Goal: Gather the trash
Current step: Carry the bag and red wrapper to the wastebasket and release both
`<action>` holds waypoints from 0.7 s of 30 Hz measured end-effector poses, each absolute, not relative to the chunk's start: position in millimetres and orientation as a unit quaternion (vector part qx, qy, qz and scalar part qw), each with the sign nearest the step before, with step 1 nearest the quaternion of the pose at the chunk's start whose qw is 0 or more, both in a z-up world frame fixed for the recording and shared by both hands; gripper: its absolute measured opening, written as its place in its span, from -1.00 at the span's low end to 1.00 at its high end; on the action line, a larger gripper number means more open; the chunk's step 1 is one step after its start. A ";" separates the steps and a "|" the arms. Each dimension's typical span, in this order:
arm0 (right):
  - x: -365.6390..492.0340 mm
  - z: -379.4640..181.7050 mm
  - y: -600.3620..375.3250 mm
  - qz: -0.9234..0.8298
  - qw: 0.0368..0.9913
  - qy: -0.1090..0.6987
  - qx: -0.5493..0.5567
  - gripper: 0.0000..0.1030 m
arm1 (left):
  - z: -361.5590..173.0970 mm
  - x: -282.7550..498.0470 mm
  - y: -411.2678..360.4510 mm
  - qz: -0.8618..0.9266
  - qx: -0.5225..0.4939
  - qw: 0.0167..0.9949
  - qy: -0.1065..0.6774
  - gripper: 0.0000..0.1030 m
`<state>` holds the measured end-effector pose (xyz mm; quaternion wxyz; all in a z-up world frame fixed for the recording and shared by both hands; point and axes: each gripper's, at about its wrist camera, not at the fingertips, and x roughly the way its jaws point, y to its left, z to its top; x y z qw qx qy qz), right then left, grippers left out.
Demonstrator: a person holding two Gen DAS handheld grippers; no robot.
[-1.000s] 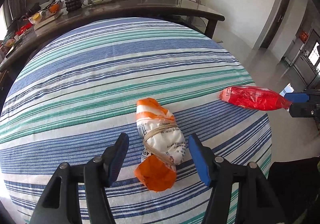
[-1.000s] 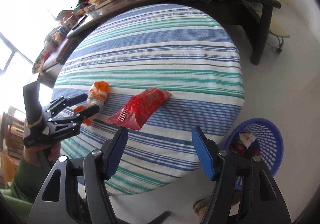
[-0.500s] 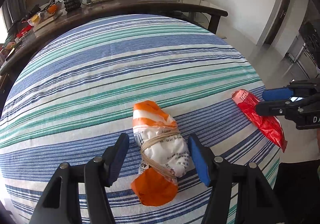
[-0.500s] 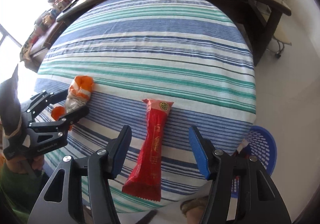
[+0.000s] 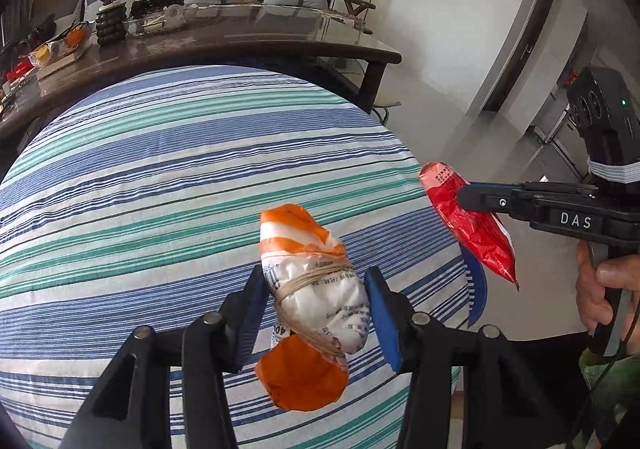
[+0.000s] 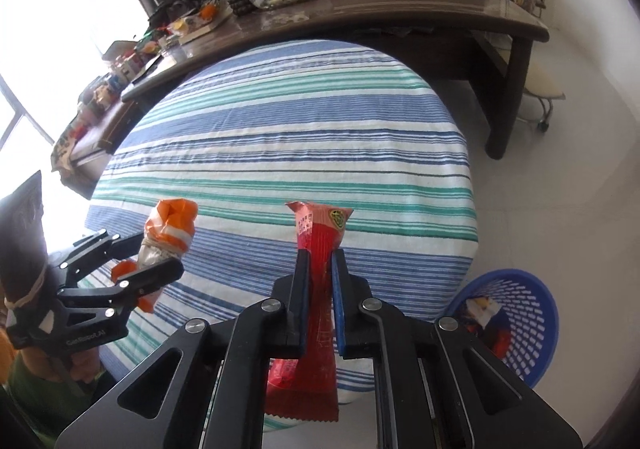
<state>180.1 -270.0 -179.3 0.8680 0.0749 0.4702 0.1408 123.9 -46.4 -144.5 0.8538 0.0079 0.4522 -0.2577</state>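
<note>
Left gripper [image 5: 316, 309]: fingers part open, pads pressing both flanks of the orange-and-white bundle [image 5: 310, 289]. Bundle is crinkled plastic, lumpy, bound with tan rubber bands; long axis 12 to 6 o'clock in the left wrist view, held clear above the striped cloth.

Table [image 6: 280, 129]: round, draped in blue, teal and white woven stripes. Dark glossy sideboard [image 6: 400, 13] at 12 o'clock, cluttered; pale tiled floor around.

Right gripper [image 6: 318, 289]: fingers have just been closing, now clamped nearly together on the red wrapper [image 6: 318, 241]. Wrapper is flat, shiny foil, long and narrow; axis 12 to 6 o'clock, crimped end down.

Blue perforated plastic basket [image 6: 532, 333] on floor at 4 o'clock, holding wrappers.
</note>
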 end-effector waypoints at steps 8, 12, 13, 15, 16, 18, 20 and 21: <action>136.3 -172.8 -376.5 0.059 0.882 0.455 0.110 -0.83 | -129.1 109.6 -166.1 -0.343 0.028 0.823 0.452 -0.03; 117.9 -185.4 -426.8 0.012 0.879 0.459 0.125 -0.83 | -135.4 108.5 -232.0 -0.372 0.046 0.805 0.460 -0.03; 114.0 -189.6 -437.6 0.002 0.879 0.459 0.128 -0.83 | -138.9 109.1 -246.5 -0.377 0.049 0.800 0.464 -0.03; 105.7 -199.6 -460.1 -0.018 0.877 0.458 0.143 -0.83 | -147.9 110.1 -271.9 -0.384 0.056 0.792 0.471 -0.03; 103.2 -205.1 -470.4 -0.026 0.876 0.458 0.151 -0.83 | -154.2 110.5 -285.1 -0.388 0.058 0.787 0.475 -0.03; 101.1 -216.7 -490.3 -0.038 0.872 0.458 0.168 -0.83 | -167.2 110.9 -305.2 -0.394 0.063 0.779 0.484 -0.03; 100.2 -228.1 -505.5 -0.047 0.868 0.460 0.181 -0.83 | -180.7 112.3 -324.8 -0.397 0.069 0.772 0.492 -0.03; 100.3 -233.6 -512.0 -0.050 0.866 0.461 0.186 -0.83 | -187.5 113.1 -333.1 -0.399 0.071 0.768 0.496 -0.03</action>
